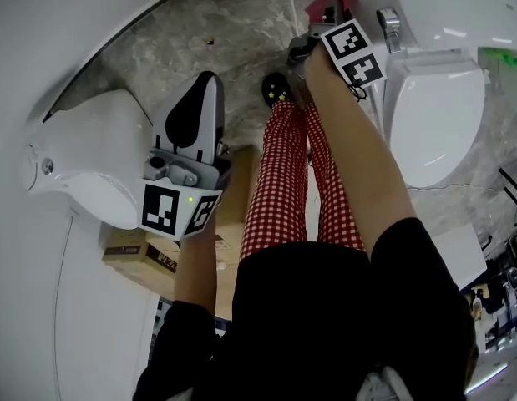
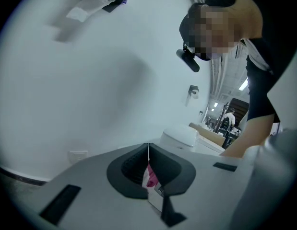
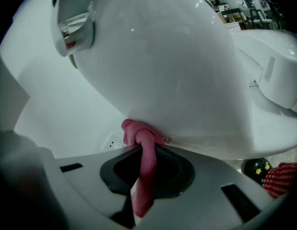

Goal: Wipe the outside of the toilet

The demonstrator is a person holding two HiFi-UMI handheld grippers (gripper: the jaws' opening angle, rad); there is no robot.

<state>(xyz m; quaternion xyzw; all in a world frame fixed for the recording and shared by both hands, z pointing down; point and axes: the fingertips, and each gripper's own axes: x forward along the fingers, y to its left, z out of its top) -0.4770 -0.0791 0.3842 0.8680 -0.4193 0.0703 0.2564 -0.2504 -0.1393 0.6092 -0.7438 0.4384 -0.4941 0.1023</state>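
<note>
Toilet [image 1: 433, 115] stands at my right. My right gripper [image 3: 144, 152] clamps a pink cloth [image 3: 137, 133] against its lower outside. My left gripper [image 2: 148, 150] is closed and idle. I judge wiping underway, with most surfaces left.

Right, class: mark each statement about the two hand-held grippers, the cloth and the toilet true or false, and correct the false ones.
1. The right hand-held gripper is clamped on a pink cloth. True.
2. The cloth hangs clear of the toilet. False: it presses against the white outer surface.
3. The toilet lid is raised. False: it lies down, closed.
4. The left hand-held gripper has its jaws together. True.
</note>
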